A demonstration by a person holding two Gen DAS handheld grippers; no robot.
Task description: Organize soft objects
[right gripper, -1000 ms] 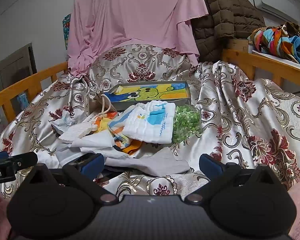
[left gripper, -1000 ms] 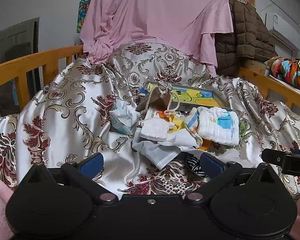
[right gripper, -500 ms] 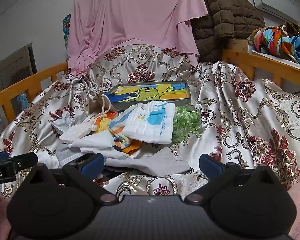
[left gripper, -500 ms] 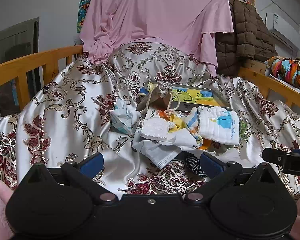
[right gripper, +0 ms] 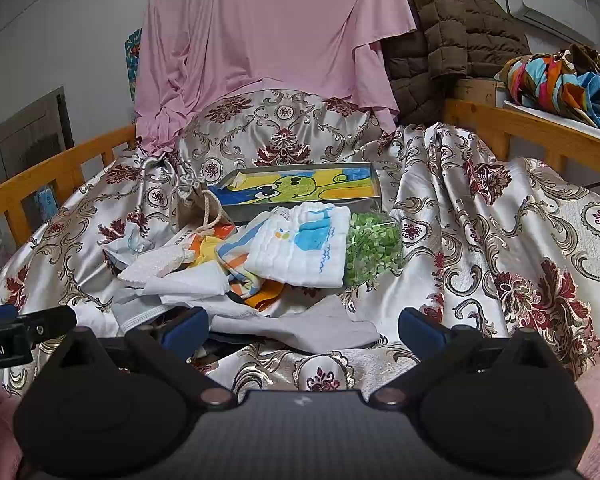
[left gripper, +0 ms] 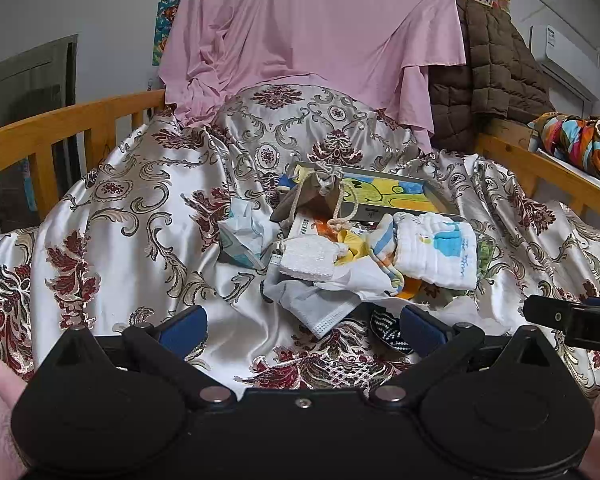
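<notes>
Both tools idle above the near edge of the pile. Left gripper (left gripper: 302,326): jaws spread wide, nothing between the blue pads (left gripper: 182,326). Right gripper (right gripper: 302,326): likewise released, empty, its pads (right gripper: 420,326) apart over a grey cloth (right gripper: 320,328).

Soft items lie heaped mid-bed on the brocade cover (left gripper: 140,220). In the heap: a white towel (right gripper: 300,244) with a blue print, on top and to the right; a green bag (right gripper: 374,246) touching the towel's right edge; a white pad (left gripper: 308,258) left of centre; a face mask (left gripper: 320,308) at the near edge; a crumpled pale-blue wrapper (left gripper: 246,236) at far left. A tan drawstring pouch (left gripper: 324,196) leans against the left end of a flat box (right gripper: 300,190) with a cartoon lid, just behind the heap.

Pink sheet (right gripper: 268,32) draped behind. Wooden rails (left gripper: 60,136) on both sides.
</notes>
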